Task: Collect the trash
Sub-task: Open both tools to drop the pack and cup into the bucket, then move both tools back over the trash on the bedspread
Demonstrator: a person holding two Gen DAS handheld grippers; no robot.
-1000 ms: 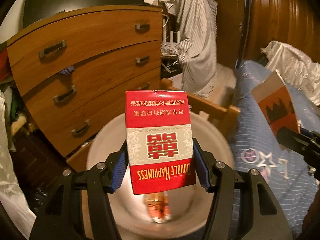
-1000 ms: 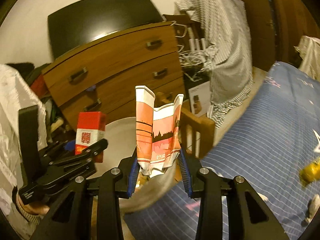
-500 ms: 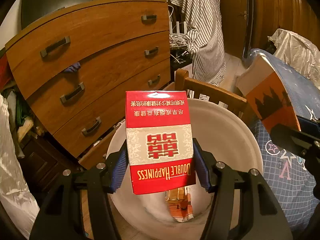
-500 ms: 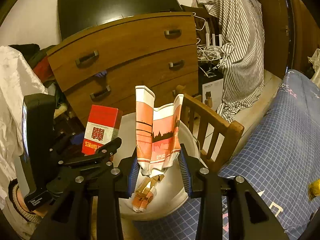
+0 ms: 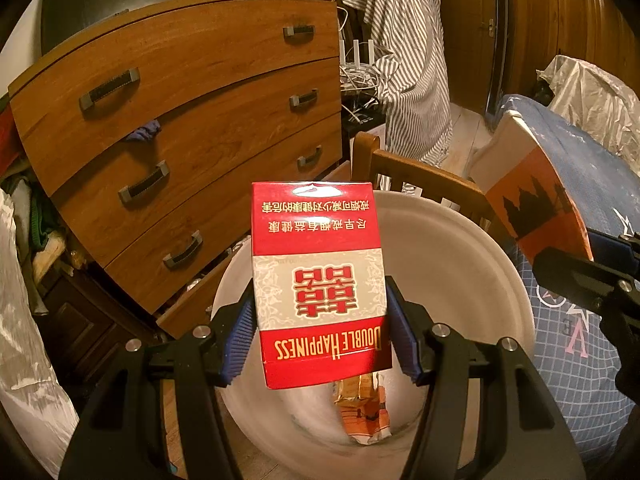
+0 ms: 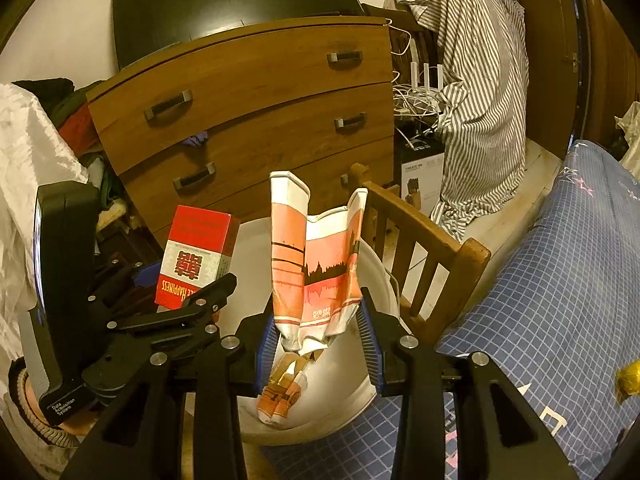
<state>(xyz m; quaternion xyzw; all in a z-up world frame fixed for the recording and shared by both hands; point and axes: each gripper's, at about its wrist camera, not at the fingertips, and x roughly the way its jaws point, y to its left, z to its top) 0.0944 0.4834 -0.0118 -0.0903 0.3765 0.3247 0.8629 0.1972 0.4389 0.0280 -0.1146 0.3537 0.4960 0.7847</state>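
My left gripper (image 5: 320,336) is shut on a red and white cigarette box (image 5: 318,280), held upside down over the white bin (image 5: 480,264). My right gripper (image 6: 318,340) is shut on a crumpled orange and white paper carton (image 6: 316,264), also above the white bin (image 6: 380,396). A smaller orange crumpled wrapper (image 6: 280,392) lies inside the bin, seen too in the left wrist view as the orange wrapper (image 5: 362,412). The left gripper with the red box (image 6: 194,256) shows at the left of the right wrist view. The carton (image 5: 532,204) shows at the right of the left wrist view.
A wooden chest of drawers (image 5: 180,128) stands behind the bin. A wooden chair back (image 6: 424,248) sits right of it. A blue checked bed cover (image 6: 552,300) fills the right side, with a yellow wrapper (image 6: 628,380) on it. A striped shirt (image 6: 476,92) hangs behind.
Both grippers have come in over the white bin, which now sits larger and more central under them. Their grips on the box and the carton are unchanged.
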